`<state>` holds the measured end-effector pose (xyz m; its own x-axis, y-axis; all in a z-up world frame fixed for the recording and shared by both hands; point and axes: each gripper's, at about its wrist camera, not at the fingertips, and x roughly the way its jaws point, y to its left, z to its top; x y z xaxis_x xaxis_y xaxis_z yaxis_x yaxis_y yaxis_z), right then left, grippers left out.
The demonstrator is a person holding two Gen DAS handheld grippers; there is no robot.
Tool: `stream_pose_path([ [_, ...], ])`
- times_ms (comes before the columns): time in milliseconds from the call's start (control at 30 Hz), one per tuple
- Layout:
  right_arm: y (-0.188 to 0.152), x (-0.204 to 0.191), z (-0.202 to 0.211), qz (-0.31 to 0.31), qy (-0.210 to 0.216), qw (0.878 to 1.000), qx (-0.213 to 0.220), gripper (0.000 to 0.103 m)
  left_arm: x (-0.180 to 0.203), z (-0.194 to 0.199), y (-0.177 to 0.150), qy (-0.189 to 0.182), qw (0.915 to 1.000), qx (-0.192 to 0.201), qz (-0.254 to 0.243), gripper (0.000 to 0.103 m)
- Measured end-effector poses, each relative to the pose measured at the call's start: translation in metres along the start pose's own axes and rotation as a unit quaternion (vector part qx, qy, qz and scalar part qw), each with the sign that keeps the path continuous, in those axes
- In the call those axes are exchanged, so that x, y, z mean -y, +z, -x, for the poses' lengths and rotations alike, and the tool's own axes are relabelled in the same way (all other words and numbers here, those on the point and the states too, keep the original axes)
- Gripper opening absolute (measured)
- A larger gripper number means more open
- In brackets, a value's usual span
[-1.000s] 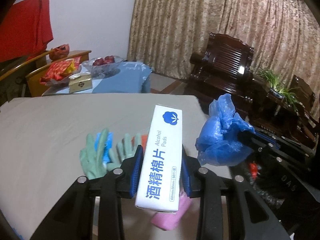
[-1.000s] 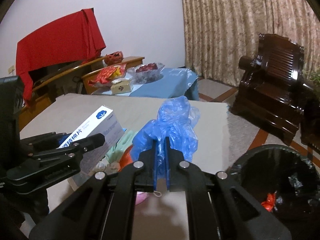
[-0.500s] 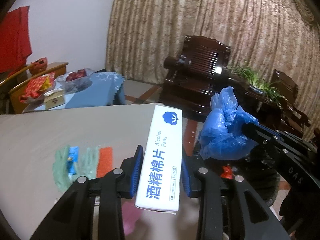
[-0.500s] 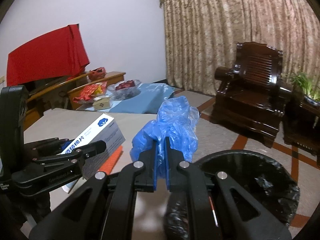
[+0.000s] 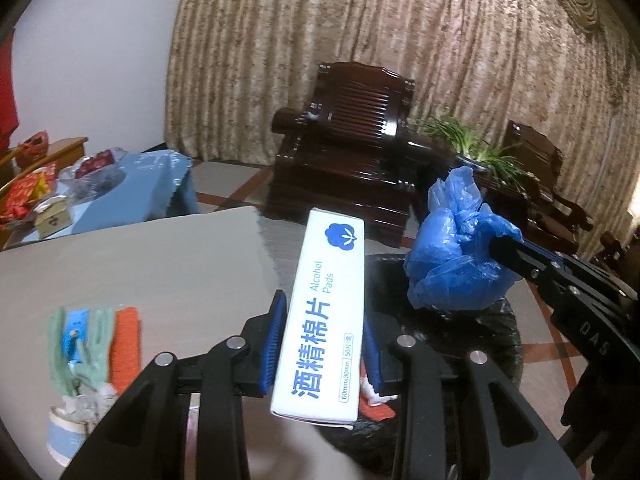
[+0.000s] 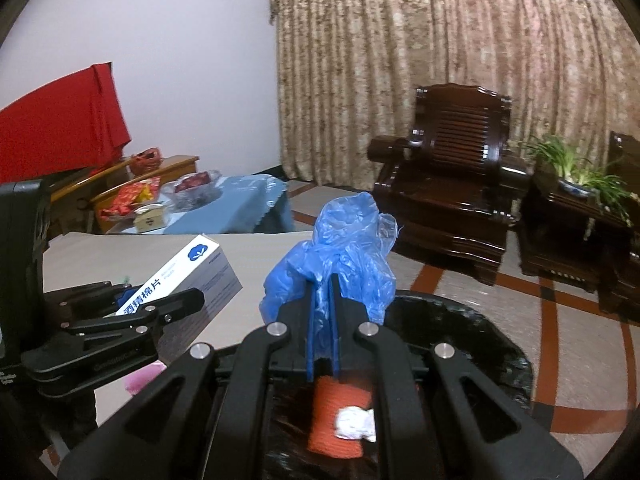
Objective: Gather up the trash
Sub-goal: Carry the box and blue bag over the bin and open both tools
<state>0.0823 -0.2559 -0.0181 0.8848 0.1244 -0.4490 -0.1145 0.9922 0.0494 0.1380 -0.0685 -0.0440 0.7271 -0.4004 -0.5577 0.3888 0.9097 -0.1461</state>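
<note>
Left claw (image 5: 324,344) grips a white alcohol-pad box (image 5: 326,312) between its blue ribbed pads, the box standing on end with its far tip tilted away. Right claw (image 6: 322,320) is clamped on a crumpled blue plastic bag (image 6: 340,252), thin film bunching above its closed fingers. Both loads hang past the desk's (image 5: 140,264) right edge, over a black-lined trash bin (image 6: 480,344) that sits on the floor just below and ahead of the claws. Inside the bin, under the right claw, lie an orange ribbed piece (image 6: 336,412) and a white crumpled wad (image 6: 356,424). The two claws sit close side by side, the bag just to the right of the box, apart from it.

To the left of the left claw, the desk is flat, matte and pale grey; on it rest pale green gloves (image 5: 80,340), an orange knitted strip (image 5: 126,344) and a blue-and-white paper cup (image 5: 66,436).

Beyond the claws, open tiled floor with red-brown lines leads to a dark carved wooden armchair (image 6: 452,184), a potted green plant (image 6: 576,172) and heavy patterned beige curtains (image 5: 400,40).
</note>
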Motion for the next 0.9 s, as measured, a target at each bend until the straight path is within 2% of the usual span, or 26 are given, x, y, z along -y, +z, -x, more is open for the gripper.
stream_pose_path([
  [333,-0.017,0.048,0.005,-0.020,-0.045,0.999,-0.011,0.005,0.042,-0.036,-0.003,-0.030,0.9992,-0.019,-0.020,0.034],
  [900,-0.046,0.086,-0.011,-0.044,-0.080,0.995,-0.050,0.005,0.077,-0.091,-0.022,-0.049,0.9962,-0.058,-0.043,0.034],
])
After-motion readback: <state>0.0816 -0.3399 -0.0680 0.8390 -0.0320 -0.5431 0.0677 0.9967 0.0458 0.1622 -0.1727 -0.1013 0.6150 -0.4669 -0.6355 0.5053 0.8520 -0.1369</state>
